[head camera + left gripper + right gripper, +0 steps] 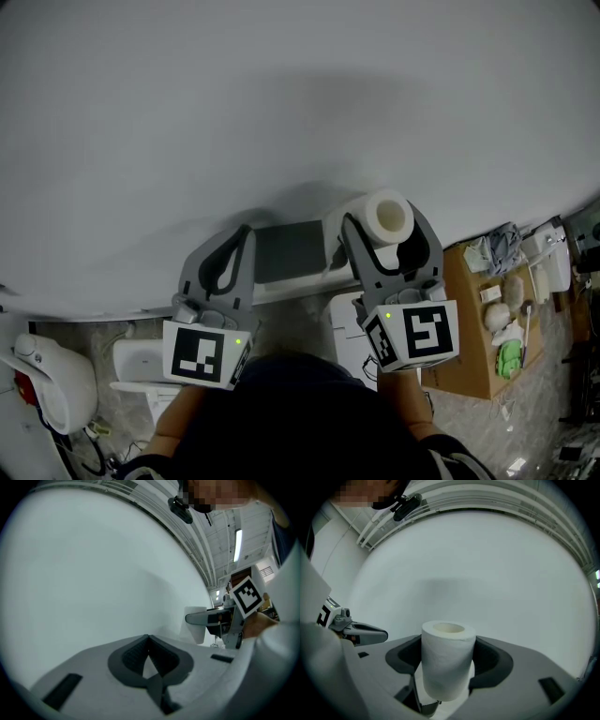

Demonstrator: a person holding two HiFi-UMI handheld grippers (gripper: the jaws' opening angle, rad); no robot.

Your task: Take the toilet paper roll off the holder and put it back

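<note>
The right gripper (449, 645) has the toilet paper roll (447, 667) between its fingers, which stand wide apart and close against the roll's two sides. The roll stands upright, with its cardboard core open to the top. It is close to the white wall (281, 94), at about 3 o'clock from a dark grey plate (291, 251) that I take to be the top of the holder. The left gripper (149, 639) is level beside it at the plate's 9 o'clock end, its fingers brought together at the tips with nothing between them. The roll stands on end beside the plate, so it looks already off the holder. What seems left is to turn it and slide it back on. I cannot see the holder's arm itself.
</note>
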